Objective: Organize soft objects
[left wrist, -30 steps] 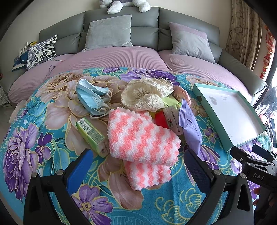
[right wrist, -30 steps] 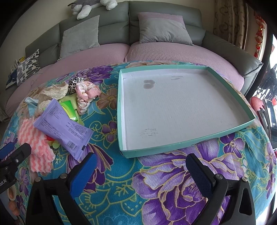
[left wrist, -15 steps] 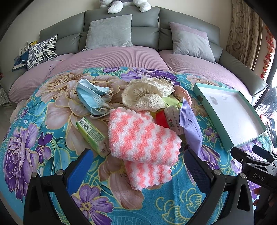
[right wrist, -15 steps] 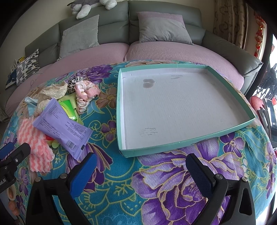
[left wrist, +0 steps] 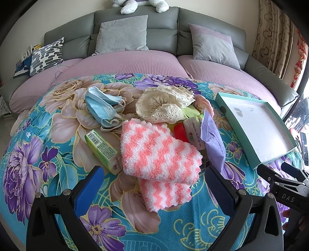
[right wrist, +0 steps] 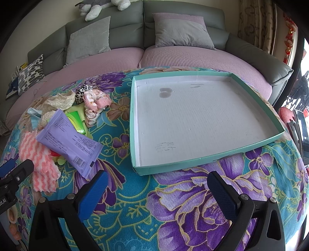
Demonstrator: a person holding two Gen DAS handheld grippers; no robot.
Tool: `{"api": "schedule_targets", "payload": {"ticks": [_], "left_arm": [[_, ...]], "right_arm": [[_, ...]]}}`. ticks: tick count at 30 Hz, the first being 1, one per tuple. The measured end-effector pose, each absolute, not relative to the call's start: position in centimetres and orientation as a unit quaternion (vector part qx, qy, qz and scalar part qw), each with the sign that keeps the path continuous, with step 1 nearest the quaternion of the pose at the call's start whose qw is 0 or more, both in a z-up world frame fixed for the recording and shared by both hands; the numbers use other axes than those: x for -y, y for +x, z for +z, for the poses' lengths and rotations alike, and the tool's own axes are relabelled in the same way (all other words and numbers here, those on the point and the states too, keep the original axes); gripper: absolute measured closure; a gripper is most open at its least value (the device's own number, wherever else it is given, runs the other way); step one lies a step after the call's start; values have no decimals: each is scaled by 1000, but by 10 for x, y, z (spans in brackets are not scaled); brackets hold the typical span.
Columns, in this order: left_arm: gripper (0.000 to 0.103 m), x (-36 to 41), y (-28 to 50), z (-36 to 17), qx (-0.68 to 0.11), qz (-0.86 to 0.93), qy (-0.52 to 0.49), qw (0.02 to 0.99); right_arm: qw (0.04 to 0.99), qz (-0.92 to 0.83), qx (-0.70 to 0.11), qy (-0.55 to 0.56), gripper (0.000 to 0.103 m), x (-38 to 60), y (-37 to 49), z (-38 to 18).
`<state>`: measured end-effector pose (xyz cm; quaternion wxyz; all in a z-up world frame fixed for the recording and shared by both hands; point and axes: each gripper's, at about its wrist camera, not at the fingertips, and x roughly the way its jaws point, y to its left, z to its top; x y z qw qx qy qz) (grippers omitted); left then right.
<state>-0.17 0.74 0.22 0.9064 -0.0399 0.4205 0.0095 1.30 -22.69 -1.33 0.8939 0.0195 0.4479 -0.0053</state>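
A heap of soft things lies on the floral cloth. Pink-and-white fuzzy socks [left wrist: 158,154] sit nearest my left gripper [left wrist: 154,185], which is open just short of them with nothing between its fingers. Behind them are a blue face mask [left wrist: 102,108], a cream lace piece [left wrist: 164,104], a green tissue pack [left wrist: 102,148] and a purple packet [left wrist: 212,139]. The teal tray [right wrist: 135,123] stands empty, with a white floor. My right gripper [right wrist: 156,191] is open in front of the tray's near rim. Pink scrunchies [right wrist: 96,102] lie left of the tray.
A grey sofa [left wrist: 135,38] with pink seat cushions [left wrist: 125,61] curves behind the table. Pillows [right wrist: 179,30] lean on its back and a plush toy [right wrist: 96,7] rests on top. The left gripper's body [right wrist: 13,173] shows at the right wrist view's left edge.
Both views have shifted only slightly; the objects lie as before and both grippers stay open.
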Motion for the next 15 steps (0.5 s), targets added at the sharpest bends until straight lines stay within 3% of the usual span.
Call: {"api": "schedule_targets", "payload": {"ticks": [15], "left_arm": [[0,-9,2,0,-431,2,-50,901]], "right_arm": [[893,-6,-449,19,0,227,13,-13]]}}
